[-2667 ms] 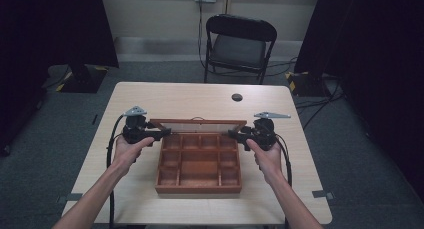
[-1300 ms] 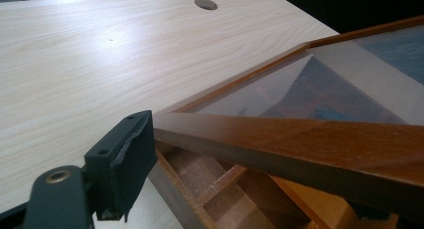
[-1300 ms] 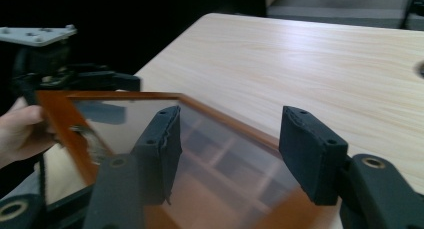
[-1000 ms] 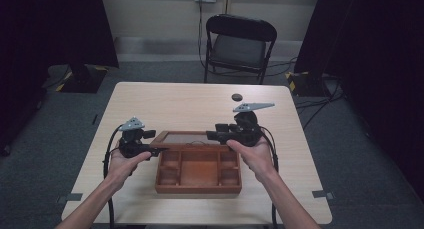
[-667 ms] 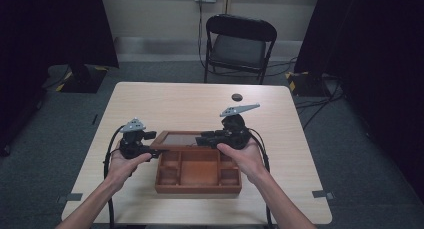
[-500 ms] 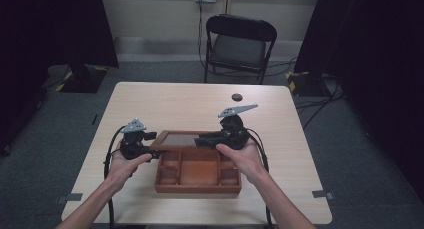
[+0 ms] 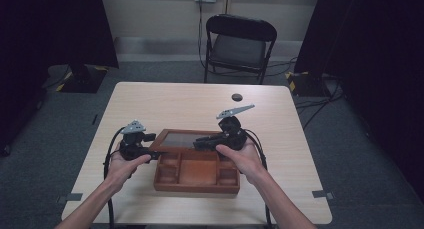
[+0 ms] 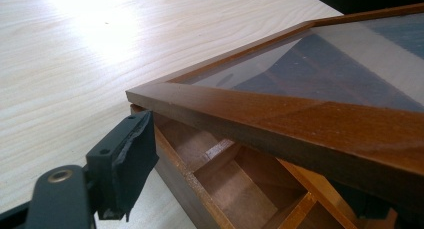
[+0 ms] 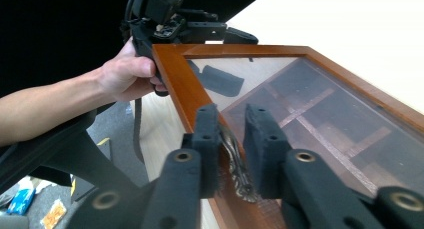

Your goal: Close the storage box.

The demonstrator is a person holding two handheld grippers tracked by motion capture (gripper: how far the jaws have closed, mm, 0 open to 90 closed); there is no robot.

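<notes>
Nearby, a small dark disc (image 7: 236,96) beyond the wooden box (image 7: 196,175), well apart.

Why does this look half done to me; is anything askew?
The glass lid hangs tilted, partly open over the wooden box, held by the left gripper and right gripper. Nothing else seems odd.

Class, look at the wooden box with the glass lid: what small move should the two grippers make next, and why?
Probably ease the glass lid down a little more, both grippers together. It is tilted low over the box, its front edge raised above the compartments. The left gripper is at the lid's left corner and the right gripper holds its front frame, so a level descent should close it without twisting.
</notes>
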